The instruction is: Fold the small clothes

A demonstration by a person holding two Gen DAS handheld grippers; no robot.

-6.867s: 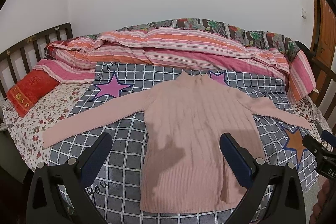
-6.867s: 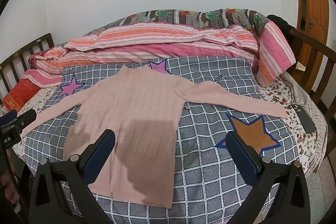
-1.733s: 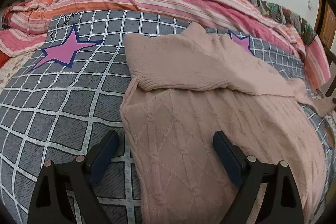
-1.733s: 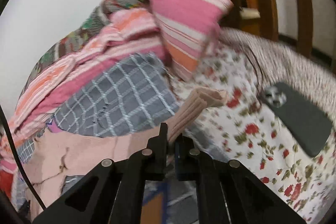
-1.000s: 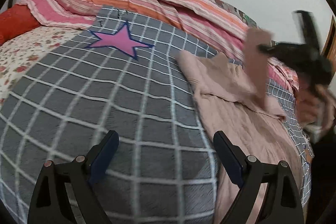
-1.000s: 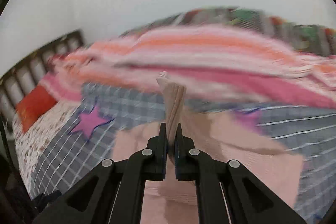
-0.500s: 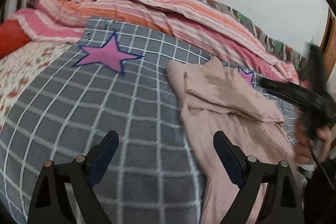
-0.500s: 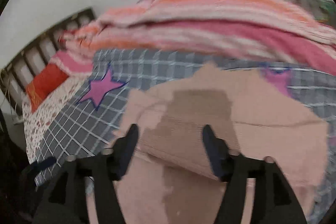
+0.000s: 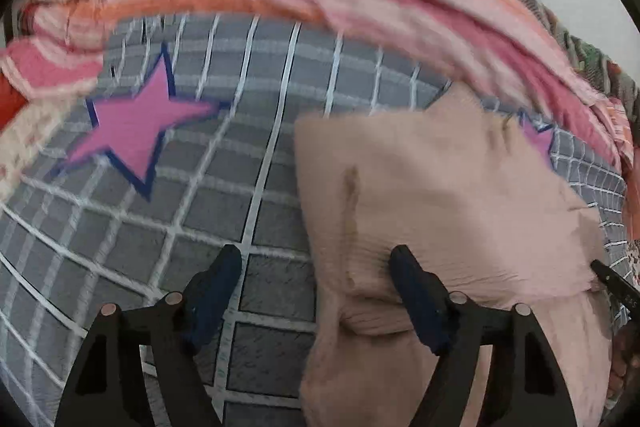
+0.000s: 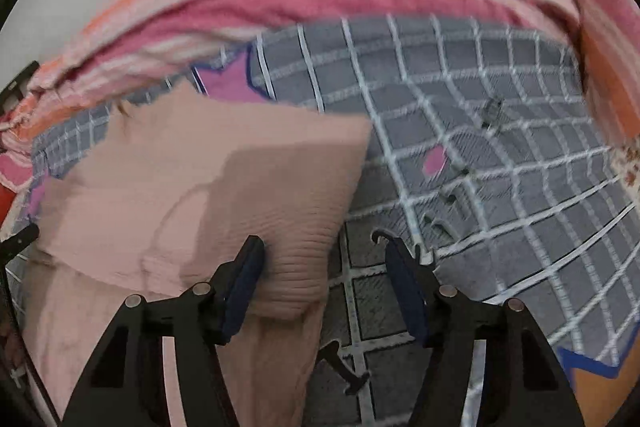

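Left wrist view: the left gripper [image 9: 314,285] is hanging low over the bed with its fingers spread wide and nothing between them. The pink sweater [image 9: 440,195] is lying on the checked blanket [image 9: 224,187], sleeves folded in across the chest. Its left edge is running right down the gap between the fingers, so one finger is sitting over bare blanket and the other over the knit. The long axis is going from the collar at the far end back toward the camera.

Right wrist view: same deal mirrored. The right gripper [image 10: 320,277] is also gaping, gripping nothing, and straddling the sweater's [image 10: 192,183] right edge, left finger over knit, right finger over blanket [image 10: 480,131]. Each gripper is nearest its own side of the sweater, so I'm guessing both are lining up to pinch the two edges. Everything is a bit motion-blurred.
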